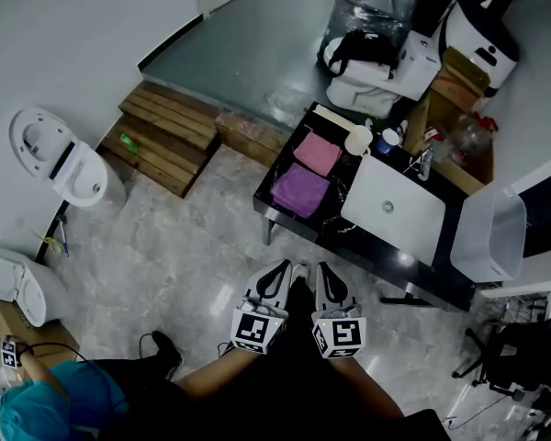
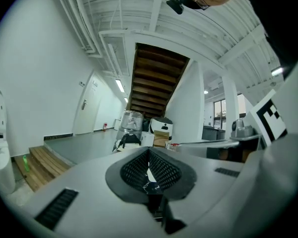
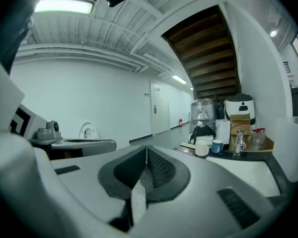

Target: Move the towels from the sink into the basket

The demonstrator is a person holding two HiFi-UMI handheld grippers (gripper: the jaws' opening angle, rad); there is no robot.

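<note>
Pink towel and purple towel lying flat, side by side, on the black counter, just left of the white sink and outside its bowl. Pale basket standing at the counter's right end, past the sink, well apart from both towels. Tap, white cup and blue mug ranged along the counter's far edge. Left gripper and right gripper held side by side in front of the counter, near its front edge, each clenched with pads together and grasping nothing. Wooden steps and a toilet on the floor, off to the left.
</note>
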